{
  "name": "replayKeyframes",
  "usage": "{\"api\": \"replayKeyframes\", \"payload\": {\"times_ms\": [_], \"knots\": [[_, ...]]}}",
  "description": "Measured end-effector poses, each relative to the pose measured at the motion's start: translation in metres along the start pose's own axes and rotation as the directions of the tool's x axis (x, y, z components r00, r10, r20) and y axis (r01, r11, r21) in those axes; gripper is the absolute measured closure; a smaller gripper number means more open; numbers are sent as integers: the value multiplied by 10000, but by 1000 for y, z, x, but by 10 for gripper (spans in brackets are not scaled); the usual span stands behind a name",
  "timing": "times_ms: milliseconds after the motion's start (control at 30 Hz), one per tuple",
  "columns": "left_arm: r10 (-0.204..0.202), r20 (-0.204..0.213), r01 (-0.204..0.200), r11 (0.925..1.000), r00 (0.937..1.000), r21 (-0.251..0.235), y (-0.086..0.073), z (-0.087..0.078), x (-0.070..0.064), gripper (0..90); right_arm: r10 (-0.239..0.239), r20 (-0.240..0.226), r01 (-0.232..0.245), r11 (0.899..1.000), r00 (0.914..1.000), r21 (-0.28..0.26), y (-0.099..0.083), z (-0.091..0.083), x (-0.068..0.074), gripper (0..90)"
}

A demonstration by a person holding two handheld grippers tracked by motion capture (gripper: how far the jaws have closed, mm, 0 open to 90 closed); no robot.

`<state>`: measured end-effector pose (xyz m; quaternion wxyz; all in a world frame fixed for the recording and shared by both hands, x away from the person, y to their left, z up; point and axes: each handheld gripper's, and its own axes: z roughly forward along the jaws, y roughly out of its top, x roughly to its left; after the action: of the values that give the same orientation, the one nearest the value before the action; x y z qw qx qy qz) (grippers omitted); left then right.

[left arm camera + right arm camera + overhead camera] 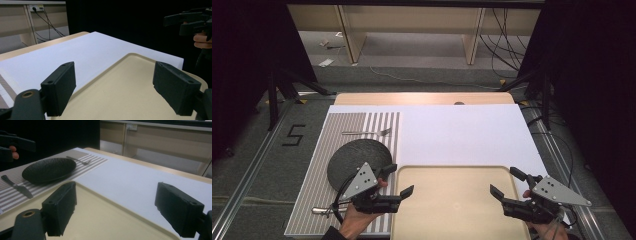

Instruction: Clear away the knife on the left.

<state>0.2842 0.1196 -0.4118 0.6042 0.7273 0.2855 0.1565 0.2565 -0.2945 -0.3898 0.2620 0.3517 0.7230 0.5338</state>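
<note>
Nearest the camera: two hand-held grippers, one at each side of a beige tray (457, 205) sitting at the near edge of the worktop (422, 98)

Left gripper (401, 180) with fingers (60, 86) spread wide, gripping nothing, hovering over the tray's left rim and pointing across it toward the right. Tray surface right under and between the fingers, not touching as far as can be told

Right gripper (506, 182) mirrored on the other side, fingers (61, 205) also wide apart and holding nothing, aimed left over the tray's right rim. Tray bare between the two

Just left of the tray, a striped placemat (314, 180) with a black plate (354, 157) on it, close behind the left gripper. Dark knife (17, 187) lying on the mat beside the plate, seen from the right gripper view

Farther back on the mat, a fork (367, 132) lying crosswise beyond the plate

White sheet (462, 135) covering the worktop behind the tray, wooden edge peeking out past it

Beyond that, floor with cables (502, 45) and wooden furniture legs
</note>
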Motion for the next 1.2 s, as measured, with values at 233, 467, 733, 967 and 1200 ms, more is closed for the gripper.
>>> {"api": "replayKeyframes", "payload": {"times_ms": [233,467,733,967,1200], "knots": [[126,46,-127,9999,9999,98,1,2,-1,182,26,19,-27,10000,10000,5,-1,0,-2,185],[72,82,-74,9996,9999,260,1,3,0,182,24,-5,-24,10000,10000,-3,-1,1,-3,185],[-249,402,232,9989,9989,418,3,3,5,178,102,-21,-102,9999,9999,31,-2,2,-5,185],[-662,367,641,9964,9971,562,3,-2,12,185,94,8,-94,10000,10000,-11,-1,0,-4,185],[29,365,-89,9863,9993,1646,6,-2,12,189,68,38,-68,10000,10000,3,-1,-1,-4,185]]}}
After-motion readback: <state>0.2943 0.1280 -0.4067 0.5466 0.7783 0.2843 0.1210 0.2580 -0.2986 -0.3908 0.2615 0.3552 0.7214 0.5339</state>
